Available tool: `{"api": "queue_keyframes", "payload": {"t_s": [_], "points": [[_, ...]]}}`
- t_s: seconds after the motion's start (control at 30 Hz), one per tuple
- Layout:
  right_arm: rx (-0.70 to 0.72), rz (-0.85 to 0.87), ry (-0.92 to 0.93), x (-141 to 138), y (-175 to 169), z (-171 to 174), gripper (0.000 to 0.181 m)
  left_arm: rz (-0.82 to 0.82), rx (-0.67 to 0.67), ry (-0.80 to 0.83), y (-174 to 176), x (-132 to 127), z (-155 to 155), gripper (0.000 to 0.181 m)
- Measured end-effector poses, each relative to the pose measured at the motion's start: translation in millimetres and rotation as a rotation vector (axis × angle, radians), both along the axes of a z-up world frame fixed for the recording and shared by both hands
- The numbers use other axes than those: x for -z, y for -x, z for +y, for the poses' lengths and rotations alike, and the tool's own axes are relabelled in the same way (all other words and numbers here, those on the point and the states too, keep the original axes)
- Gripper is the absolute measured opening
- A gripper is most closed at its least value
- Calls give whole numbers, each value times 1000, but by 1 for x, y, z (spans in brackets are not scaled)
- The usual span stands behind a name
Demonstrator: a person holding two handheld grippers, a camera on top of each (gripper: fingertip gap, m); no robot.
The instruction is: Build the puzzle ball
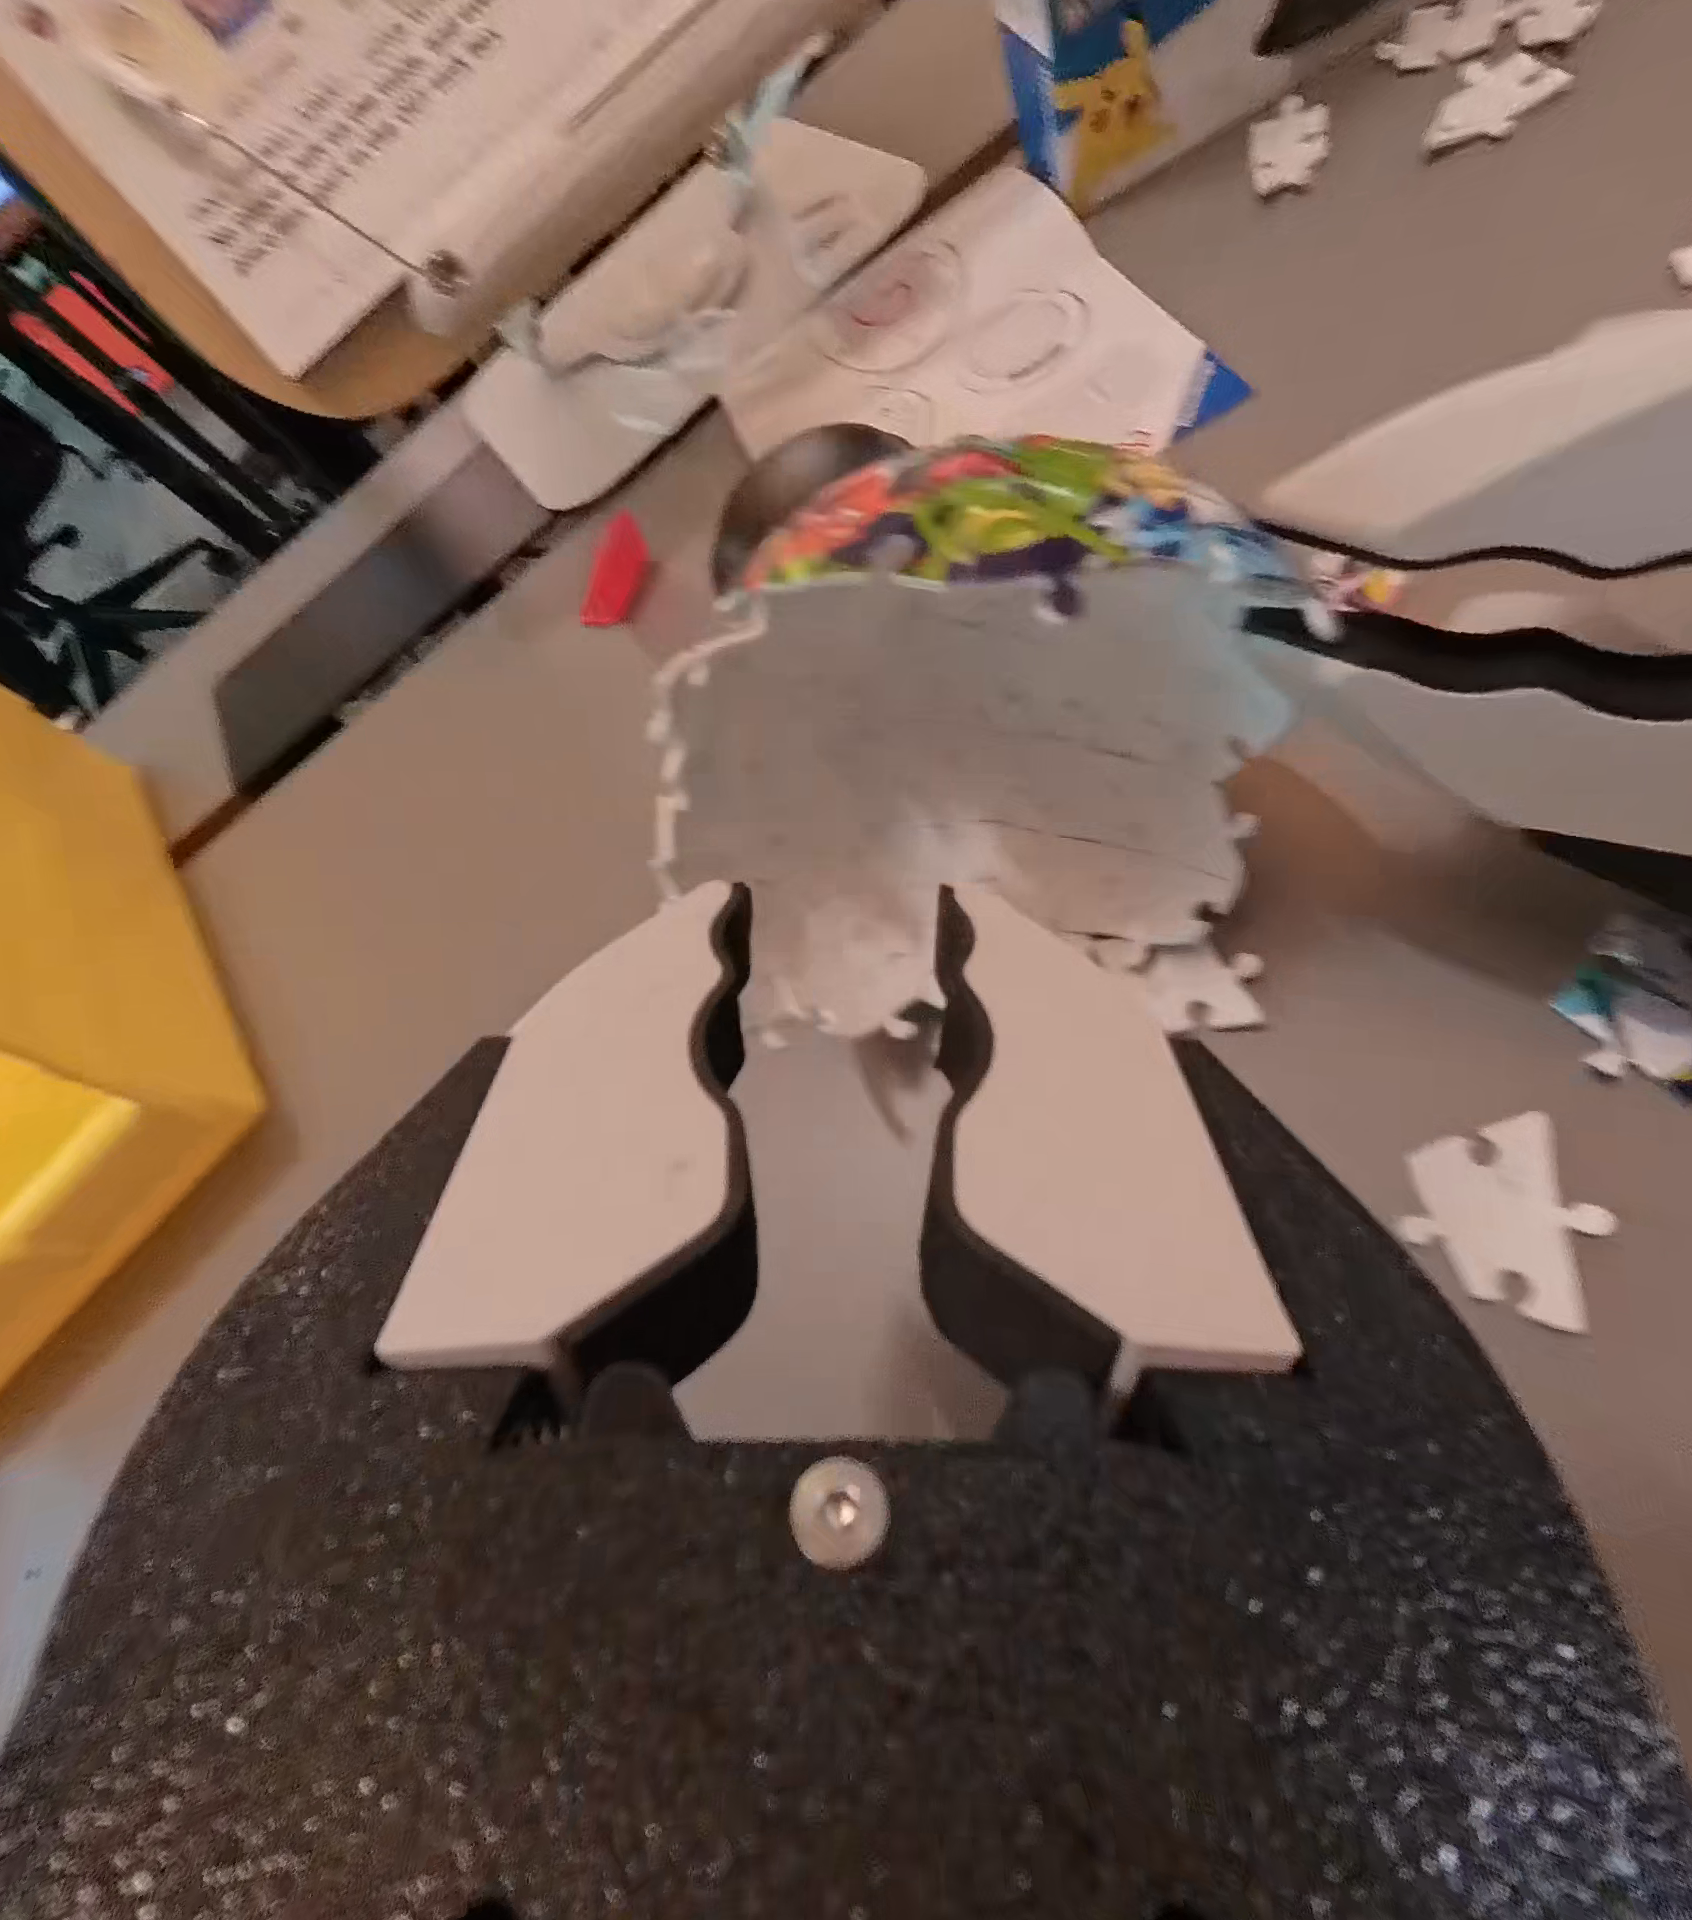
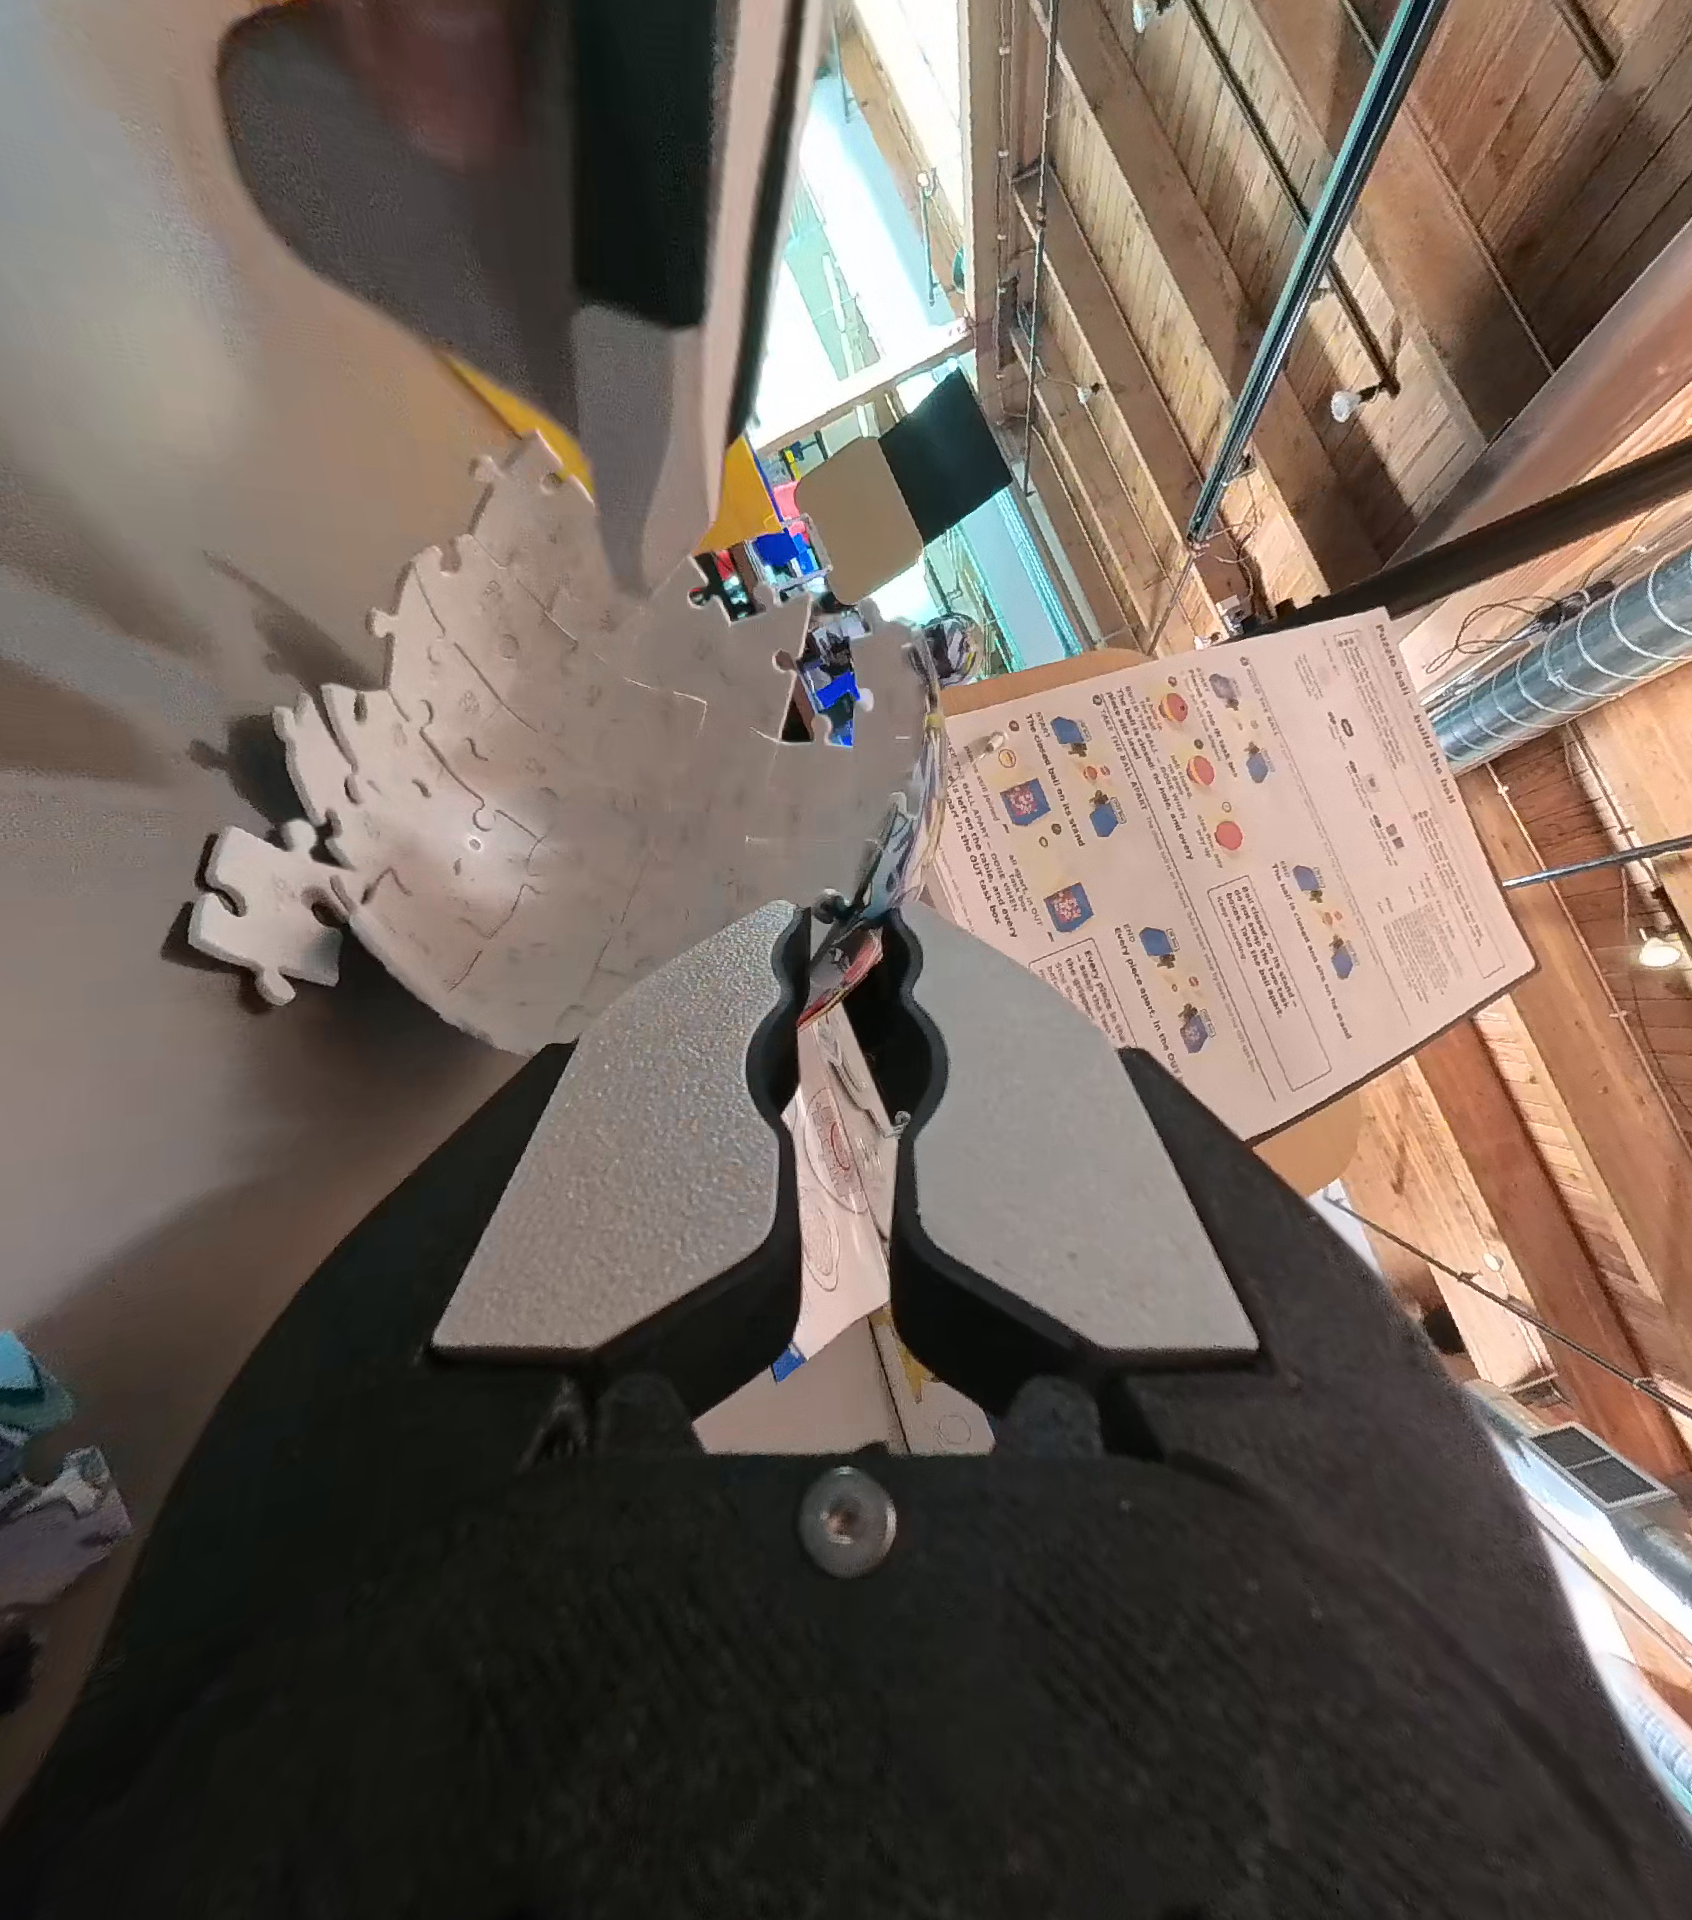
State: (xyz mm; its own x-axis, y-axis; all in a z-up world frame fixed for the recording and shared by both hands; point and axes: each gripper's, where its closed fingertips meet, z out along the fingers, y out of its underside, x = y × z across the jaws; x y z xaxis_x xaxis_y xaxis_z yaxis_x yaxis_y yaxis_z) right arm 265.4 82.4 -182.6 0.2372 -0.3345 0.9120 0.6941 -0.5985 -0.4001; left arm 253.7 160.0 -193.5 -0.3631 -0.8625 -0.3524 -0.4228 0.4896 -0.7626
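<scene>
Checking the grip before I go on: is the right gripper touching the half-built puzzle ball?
Touching. The right wrist view shows the right gripper pinching the printed rim of the puzzle ball between its fingertips.

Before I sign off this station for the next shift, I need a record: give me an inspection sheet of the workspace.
Surface: grey-beige table, in use.
Job's things: half-built puzzle shell, white inside, printed outside; loose white pieces scattered; printed box.
Clutter: yellow bin; small red object; instruction sheet on a board.
Grippers: left gripper holds the shell's lower edge; right gripper shut on its rim.
Cables: nothing seen on the table.
Surroundings: wooden ceiling, metal duct, shelving beyond.
</scene>
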Motion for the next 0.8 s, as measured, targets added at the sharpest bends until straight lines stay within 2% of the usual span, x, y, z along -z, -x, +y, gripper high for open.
{"api": "queue_keyframes", "payload": {"t_s": [0.13, 0.2, 0.33, 0.43, 0.57, 0.7, 0.8], "points": [[1, 2, -6, -1, -1, 0, 13, -23, -1, -100, -29, -9, 29, 49], [5, -4, -3, 0, -1, 0, 13, 7, 26, -125, -45, -4, 34, 56], [10, -8, -3, -1, -2, 0, 13, 84, 160, -170, -63, 15, 22, 48], [15, 1, -8, -1, -3, -1, 13, 81, 199, -210, -74, 23, 14, 22], [2, 71, -36, 1, -4, -3, 18, 2, 154, -226, -78, 17, 11, 6], [-21, 237, -130, 3, -2, -7, 46, -103, 109, -274, -71, 5, 5, 5], [-21, 294, -242, -12, 1, -15, 52, -208, 57, -343, -64, -6, 1, 3]]}}
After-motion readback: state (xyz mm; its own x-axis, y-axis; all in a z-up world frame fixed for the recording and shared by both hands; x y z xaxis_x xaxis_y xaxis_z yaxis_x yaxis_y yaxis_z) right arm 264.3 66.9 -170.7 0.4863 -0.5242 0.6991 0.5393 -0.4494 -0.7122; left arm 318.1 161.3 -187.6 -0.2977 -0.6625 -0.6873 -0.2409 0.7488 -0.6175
